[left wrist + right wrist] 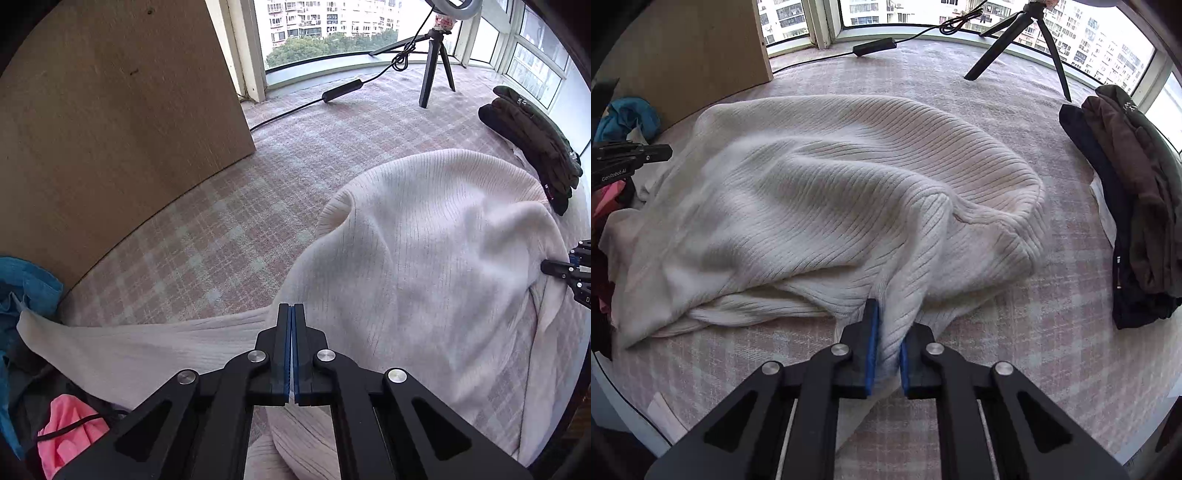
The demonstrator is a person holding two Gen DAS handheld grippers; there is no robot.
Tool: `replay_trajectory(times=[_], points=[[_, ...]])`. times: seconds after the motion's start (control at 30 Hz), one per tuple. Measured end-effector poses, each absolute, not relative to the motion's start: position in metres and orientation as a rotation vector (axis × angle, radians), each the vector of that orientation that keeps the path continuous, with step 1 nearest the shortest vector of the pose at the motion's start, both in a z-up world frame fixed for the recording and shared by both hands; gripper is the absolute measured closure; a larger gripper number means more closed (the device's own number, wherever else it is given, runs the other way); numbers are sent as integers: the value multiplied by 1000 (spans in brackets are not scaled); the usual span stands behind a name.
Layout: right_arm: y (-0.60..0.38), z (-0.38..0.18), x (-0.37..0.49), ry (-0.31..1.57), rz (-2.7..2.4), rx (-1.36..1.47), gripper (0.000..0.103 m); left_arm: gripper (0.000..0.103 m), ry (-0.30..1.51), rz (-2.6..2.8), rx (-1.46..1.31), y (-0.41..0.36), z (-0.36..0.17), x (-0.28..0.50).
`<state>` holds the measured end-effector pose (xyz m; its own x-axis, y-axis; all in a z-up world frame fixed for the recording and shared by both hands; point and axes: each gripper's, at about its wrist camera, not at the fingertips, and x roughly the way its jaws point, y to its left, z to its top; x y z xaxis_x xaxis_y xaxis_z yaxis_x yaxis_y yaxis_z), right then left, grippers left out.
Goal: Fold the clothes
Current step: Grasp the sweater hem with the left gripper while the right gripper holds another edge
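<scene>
A cream ribbed sweater (831, 192) lies rumpled across the pink plaid cloth (1034, 332); the left wrist view shows the same sweater (424, 240) at right. My left gripper (292, 314) is shut on a thin edge of it, the blue pads pressed together. My right gripper (888, 325) is shut on a thick fold at the near edge, fabric bunched between its blue pads. The right gripper's tip (565, 271) shows at the right edge of the left view. The left gripper (639, 155) shows at the left edge of the right view.
A stack of dark folded clothes (1134, 206) lies at the right. Blue cloth (628, 118) and pink cloth (70, 432) are heaped at the left beside a wooden panel (110, 129). A black tripod (432, 62) and cable (332, 96) stand by the windows.
</scene>
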<state>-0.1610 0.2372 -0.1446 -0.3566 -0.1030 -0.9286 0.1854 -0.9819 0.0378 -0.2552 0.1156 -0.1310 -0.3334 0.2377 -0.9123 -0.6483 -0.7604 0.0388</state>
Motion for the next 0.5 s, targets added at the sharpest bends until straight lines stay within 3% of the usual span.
replay_trajectory(times=[0.13, 0.2, 0.23, 0.3, 0.33, 0.43, 0.5], points=[[253, -100, -140, 169, -2477, 1569, 96, 103, 526, 2151, -1310, 95, -102, -232], [265, -77, -130, 198, -2495, 1533, 96, 96, 547, 2187, -1299, 86, -94, -221], [271, -65, -125, 213, -2504, 1515, 96, 90, 547, 2195, -1323, 82, -96, -219], [286, -50, -116, 250, -2528, 1513, 99, 45, 502, 2171, -1404, 75, -108, -212], [295, -48, -112, 257, -2546, 1520, 99, 40, 513, 2150, -1426, 75, -119, -205], [309, -54, -106, 217, -2536, 1554, 99, 40, 655, 2137, -1479, 81, -154, -183], [305, -69, -106, 226, -2508, 1571, 99, 41, 608, 2152, -1468, 77, -138, -178]])
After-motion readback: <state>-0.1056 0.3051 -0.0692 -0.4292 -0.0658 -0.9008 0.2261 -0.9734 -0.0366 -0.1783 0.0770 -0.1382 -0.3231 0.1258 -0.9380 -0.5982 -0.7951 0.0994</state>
